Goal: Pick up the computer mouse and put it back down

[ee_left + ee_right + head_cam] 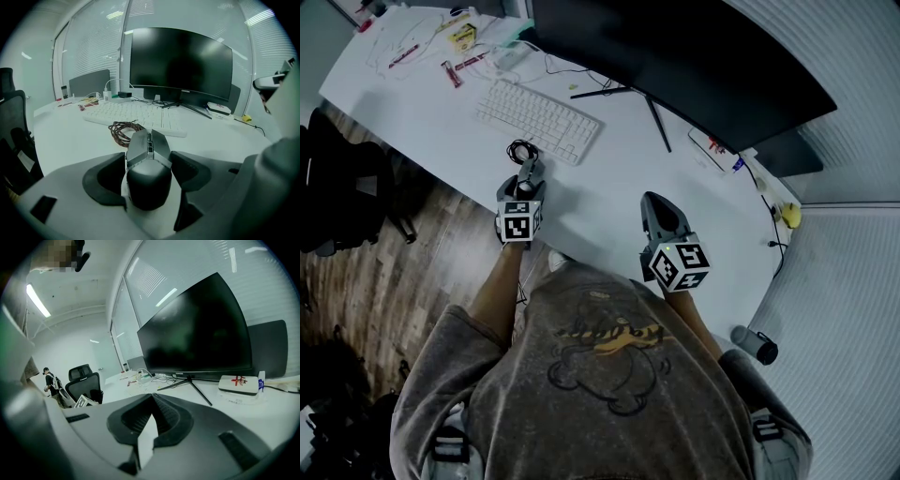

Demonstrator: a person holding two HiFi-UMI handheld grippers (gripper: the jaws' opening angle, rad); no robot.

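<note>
left gripper view and head view, grasp stage of the pick-up: my left gripper (148, 157) has its jaws set wide around the computer mouse (148, 174), one dark pad against each flank of the grey body, so i read this as a grip on the mouse rather than an open approach; the mouse lies near the front edge of the white desk (65, 136), nose pointing away from me toward the keyboard (136, 117), with its coiled braided cable (123, 131) just ahead of it and the dark curved monitor (180, 61) well beyond; whether the underside has already left the desk surface cannot be told from these views, and i judge the lift to be either just starting or about to start; the next move calls for a short straight raise with the pads kept level, so that the rounded shell does not slip forward out of the jaws and the cable coil is not dragged into the keyboard, then a gentle return to the same bare patch of desk before the jaws part; my right gripper (151, 397) has its jaws brought together on nothing, held over the desk to the right and apart from the mouse; containers: only a flat white box (238, 384) beside the monitor foot, closed, contents not visible
</note>
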